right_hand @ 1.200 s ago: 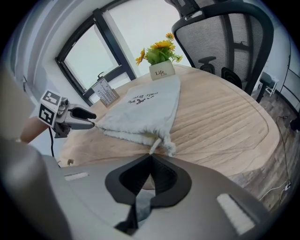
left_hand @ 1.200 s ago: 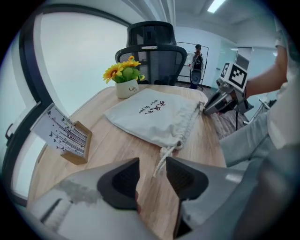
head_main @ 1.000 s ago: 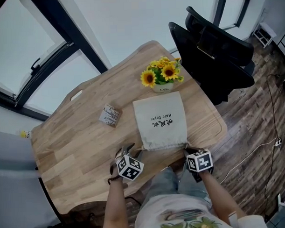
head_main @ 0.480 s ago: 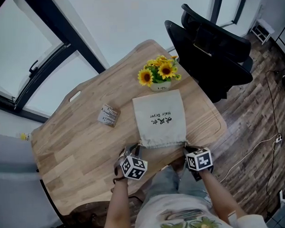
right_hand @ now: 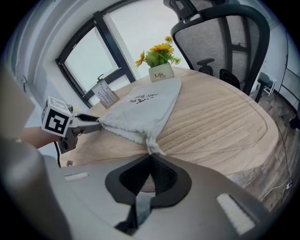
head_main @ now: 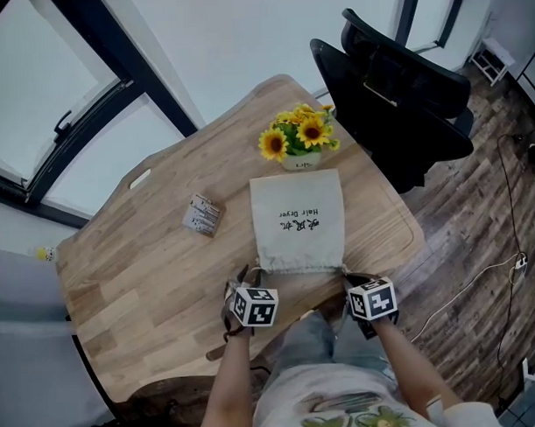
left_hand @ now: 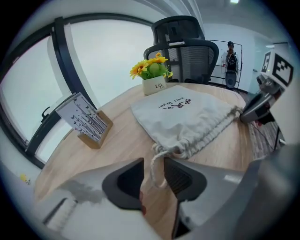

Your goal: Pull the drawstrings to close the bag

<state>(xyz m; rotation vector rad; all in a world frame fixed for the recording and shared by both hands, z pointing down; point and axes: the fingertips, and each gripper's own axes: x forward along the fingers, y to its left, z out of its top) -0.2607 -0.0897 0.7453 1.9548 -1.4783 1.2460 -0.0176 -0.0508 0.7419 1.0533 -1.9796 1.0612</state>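
Table: light wooden table (head_main: 138, 265) with rounded corners and a slot cut near its far left edge.
Window: large window (head_main: 44, 76) beyond the table on the left, with dark frames and pale panes.
Wall: plain white wall (head_main: 261, 33).
Chair: black mesh office chair (head_main: 404, 98) at the table's far right corner.
Floor: dark wood-plank floor (head_main: 477, 201) with a thin cable (head_main: 467, 289) lying on it.
Light: soft and even.

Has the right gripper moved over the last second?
No. The right gripper keeps its place at the near edge of the table, shut on the drawstring.
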